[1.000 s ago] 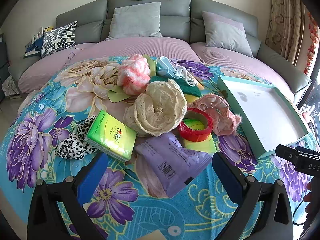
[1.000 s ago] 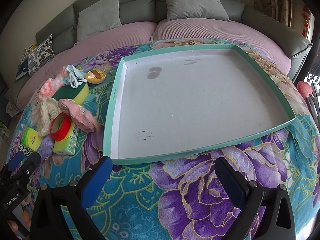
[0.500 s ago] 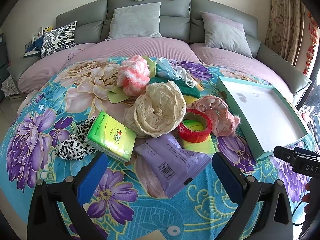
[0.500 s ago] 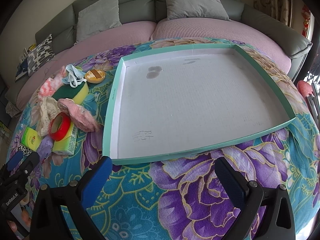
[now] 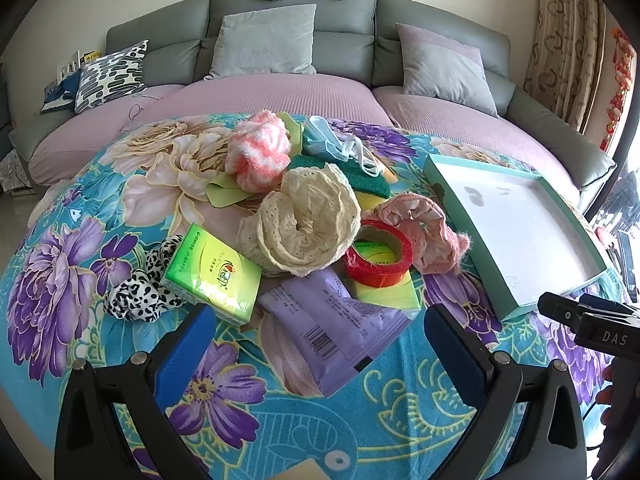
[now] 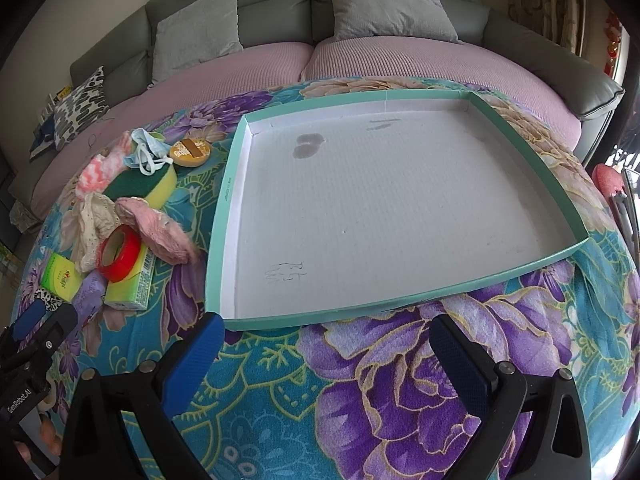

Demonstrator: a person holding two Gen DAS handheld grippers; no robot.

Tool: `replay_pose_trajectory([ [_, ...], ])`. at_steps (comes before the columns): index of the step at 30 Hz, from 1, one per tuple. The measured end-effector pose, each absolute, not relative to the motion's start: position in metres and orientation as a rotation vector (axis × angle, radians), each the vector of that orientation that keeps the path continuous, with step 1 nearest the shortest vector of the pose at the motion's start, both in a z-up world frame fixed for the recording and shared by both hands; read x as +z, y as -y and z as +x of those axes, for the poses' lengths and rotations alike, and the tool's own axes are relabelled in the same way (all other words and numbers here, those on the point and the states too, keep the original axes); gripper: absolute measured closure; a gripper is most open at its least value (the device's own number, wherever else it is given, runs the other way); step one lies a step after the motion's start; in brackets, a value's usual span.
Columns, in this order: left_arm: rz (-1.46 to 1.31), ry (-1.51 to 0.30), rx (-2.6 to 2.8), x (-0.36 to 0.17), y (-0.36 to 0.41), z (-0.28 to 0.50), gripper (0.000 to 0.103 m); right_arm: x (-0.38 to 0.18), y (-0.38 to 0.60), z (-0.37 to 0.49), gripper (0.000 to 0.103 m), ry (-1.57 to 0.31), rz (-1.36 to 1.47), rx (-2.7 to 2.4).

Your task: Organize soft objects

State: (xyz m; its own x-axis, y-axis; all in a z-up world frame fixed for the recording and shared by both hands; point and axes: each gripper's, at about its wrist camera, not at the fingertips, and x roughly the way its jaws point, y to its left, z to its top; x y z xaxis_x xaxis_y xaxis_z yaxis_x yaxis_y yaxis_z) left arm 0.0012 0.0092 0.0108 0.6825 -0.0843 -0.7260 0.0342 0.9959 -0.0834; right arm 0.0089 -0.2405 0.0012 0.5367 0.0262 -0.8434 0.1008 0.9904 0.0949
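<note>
A heap of soft things lies on the floral cloth: a cream lace scrunchie (image 5: pixel 308 224), a pink-white fluffy ball (image 5: pixel 258 152), a pink scrunchie (image 5: pixel 424 236), a leopard-print scrunchie (image 5: pixel 140 280), a blue face mask (image 5: pixel 332 142) and a green-yellow sponge (image 5: pixel 360 178). My left gripper (image 5: pixel 316 344) is open and empty, just short of the heap, over a purple packet (image 5: pixel 332 320). My right gripper (image 6: pixel 320 356) is open and empty before the near rim of the empty teal tray (image 6: pixel 400 304), which also shows in the left wrist view (image 5: pixel 452 188).
A green tissue pack (image 5: pixel 212 272), a red tape roll (image 5: pixel 380 254) on a second yellow-green pack (image 5: pixel 386 290), and a round orange tin (image 6: pixel 190 152) lie among the soft things. A grey sofa (image 5: pixel 280 92) with cushions curves behind the table.
My left gripper has crept slightly forward toward the heap. The right gripper has barely moved. Nothing was taken hold of.
</note>
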Motion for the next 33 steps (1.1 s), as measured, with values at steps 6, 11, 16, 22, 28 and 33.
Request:
replay_pose_trajectory([
  [6,-0.066,-0.798,-0.07,0.014,-0.009,0.0,0.0,0.003,0.241,0.008,0.0,-1.003,0.135,-0.046],
  [11,-0.089,-0.81,-0.09,0.012,-0.009,0.002,0.0,0.003,0.241,0.008,0.0,-1.003,0.134,-0.046],
  [16,-0.087,-0.789,-0.094,0.014,-0.007,0.0,0.0,0.006,0.24,0.008,0.0,-1.003,0.13,-0.049],
  [22,-0.099,-0.773,-0.115,0.018,-0.008,-0.002,0.0,0.01,0.238,0.006,0.0,-1.001,0.124,-0.049],
  [28,-0.093,-0.765,-0.114,0.02,-0.009,-0.003,0.0,0.011,0.236,0.007,0.0,-1.002,0.116,-0.043],
  [33,-0.092,-0.763,-0.12,0.02,-0.011,-0.004,0.0,0.012,0.233,0.009,0.0,-1.001,0.11,-0.039],
])
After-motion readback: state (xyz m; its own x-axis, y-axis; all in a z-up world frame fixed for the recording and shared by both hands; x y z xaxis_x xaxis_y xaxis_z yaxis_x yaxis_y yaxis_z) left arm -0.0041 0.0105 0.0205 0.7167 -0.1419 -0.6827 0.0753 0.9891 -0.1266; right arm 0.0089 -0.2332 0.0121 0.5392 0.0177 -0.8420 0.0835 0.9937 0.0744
